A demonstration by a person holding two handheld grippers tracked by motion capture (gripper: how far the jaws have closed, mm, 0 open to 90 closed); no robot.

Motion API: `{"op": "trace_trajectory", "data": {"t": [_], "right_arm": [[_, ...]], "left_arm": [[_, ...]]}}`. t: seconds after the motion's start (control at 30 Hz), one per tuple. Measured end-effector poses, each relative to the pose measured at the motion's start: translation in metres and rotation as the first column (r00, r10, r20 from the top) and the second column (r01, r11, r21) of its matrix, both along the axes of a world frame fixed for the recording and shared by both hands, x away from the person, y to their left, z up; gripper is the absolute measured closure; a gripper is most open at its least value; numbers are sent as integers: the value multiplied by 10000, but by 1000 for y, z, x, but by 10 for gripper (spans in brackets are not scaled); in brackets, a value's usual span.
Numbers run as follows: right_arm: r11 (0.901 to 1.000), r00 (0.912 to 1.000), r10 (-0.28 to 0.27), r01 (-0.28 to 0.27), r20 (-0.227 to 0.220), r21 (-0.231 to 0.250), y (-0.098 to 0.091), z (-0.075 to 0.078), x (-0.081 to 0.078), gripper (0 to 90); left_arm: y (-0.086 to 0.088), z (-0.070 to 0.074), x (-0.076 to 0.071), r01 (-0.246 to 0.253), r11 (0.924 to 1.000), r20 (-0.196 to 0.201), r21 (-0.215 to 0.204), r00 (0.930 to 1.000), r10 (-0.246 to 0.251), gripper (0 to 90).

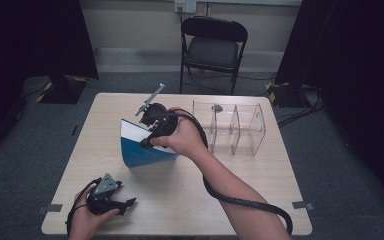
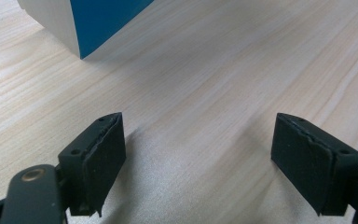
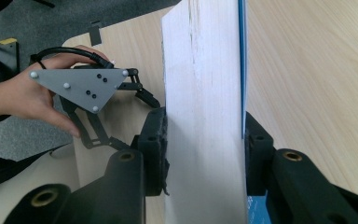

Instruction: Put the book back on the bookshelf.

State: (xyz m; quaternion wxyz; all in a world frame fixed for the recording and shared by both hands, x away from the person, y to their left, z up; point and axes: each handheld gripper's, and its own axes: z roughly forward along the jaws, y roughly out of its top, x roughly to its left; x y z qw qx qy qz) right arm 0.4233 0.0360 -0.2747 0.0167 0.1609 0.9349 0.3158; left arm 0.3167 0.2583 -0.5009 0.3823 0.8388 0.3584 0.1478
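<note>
Black jaws of the right gripper (image 3: 205, 140) are sitting lowest in the right gripper view, clamped on the thick page block of the blue-covered book (image 3: 204, 93), one pad on each face. That grip is looking square, so keep it steady.

In the high view:
- table (image 1: 240, 200) is filling the centre of the frame, pale wood, bare across the lower right
- clear divided organizer (image 1: 232, 127) is standing just right of centre, open-topped, its slots looking empty
- book (image 1: 137, 150) is standing tilted at centre, just left of the organizer, lower edge on the table, with the right gripper (image 1: 152, 132) gripping it from above
- left gripper (image 1: 122, 204) is resting at lower left, well apart from the book

Left gripper view: jaws are standing apart with nothing but bare wood between them; the book's corner (image 2: 93, 23) is showing at upper left.

My read: the book is probably going into a slot. For a clean step, be lifting it clear before swinging right, holding the spine upright so the pages are not fanning, and lining it over one compartment. Left gripper is free to steady the organizer wall.
</note>
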Motion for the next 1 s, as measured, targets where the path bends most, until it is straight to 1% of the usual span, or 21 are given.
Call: {"op": "trace_trajectory", "data": {"t": [0.03, 0.13, 0.17, 0.23, 0.27, 0.33, 0.4, 0.47, 0.5, 0.53, 0.6, 0.7, 0.73, 0.77, 0.8, 0.87, 0.9, 0.93, 1.0], "right_arm": [[10000, 9999, 84, -84, 69, -2, -1, -1, -2, 614], [10000, 10000, 26, -25, 32, -52, -1, -1, -4, 616], [9999, 9999, 81, -80, 88, -150, -2, 0, -7, 616], [9999, 9999, 63, -61, 153, -126, -2, 0, -8, 617], [9999, 10000, -12, 12, 33, -163, -4, 1, -11, 617], [9999, 10000, -46, 47, 29, -140, -6, 2, -12, 617], [9997, 9997, -185, 183, -133, -143, -9, 5, -15, 617], [9998, 9997, -202, 201, -149, -85, -13, 8, -15, 615], [9995, 9993, -305, 304, -217, -32, -15, 8, -14, 613], [9993, 9991, -344, 348, -229, 165, -17, 7, -11, 610], [9987, 9987, -442, 448, -236, 233, -18, 7, -10, 608], [9969, 9984, -509, 524, -263, 584, -17, 4, -5, 601], [9968, 9984, -498, 514, -273, 610, -16, 3, -4, 599], [9971, 9990, -397, 409, -208, 643, -15, 3, -2, 593], [9969, 9989, -424, 437, -203, 660, -15, 3, -1, 589], [9960, 9992, -380, 371, 91, 819, -14, 2, 3, 575], [9950, 9989, -447, 434, 135, 897, -13, 2, 5, 573], [9955, 9994, -275, 253, 224, 911, -12, 2, 8, 571], [9956, 9996, -185, 162, 236, 920, -10, 1, 10, 543]], "left_arm": [[1, 0, 0, 9, 10000, 1, 19, 10000, -9, 180], [1, 0, 0, -21, 10000, -35, -63, 10000, 21, 184], [1, 0, 0, -20, 10000, -36, -60, 10000, 20, 185], [1, 0, 0, -20, 10000, -24, -48, 10000, 20, 186], [1, 0, 0, -18, 10000, -19, -52, 10000, 18, 186], [1, 0, 0, -26, 10000, -23, -52, 10000, 26, 186], [0, 0, 0, -12, 10000, 4, 3, 10000, 12, 186], [0, 0, 0, -23, 10000, 4, 26, 10000, 23, 186], [0, 0, 0, -30, 10000, -18, -9, 10000, 30, 186], [0, 0, -1, -46, 10000, -22, -16, 10000, 46, 186], [0, 0, -1, -49, 10000, -18, -9, 10000, 49, 186], [0, 0, -1, -18, 10000, -14, -24, 10000, 18, 185], [1, 0, -1, -24, 10000, -32, -61, 10000, 24, 186], [1, 0, -1, -3, 10000, -31, -44, 10000, 3, 186], [1, 0, -1, -12, 10000, -32, -63, 10000, 12, 186], [1, 0, 0, 32, 10000, -38, -35, 10000, -32, 186], [2, 0, 0, 30, 10000, -41, -55, 10000, -30, 186], [2, 0, 0, 60, 10000, -21, -48, 10000, -60, 186], [2, 0, -1, 12, 9999, -81, -143, 10000, -14, 186]]}}
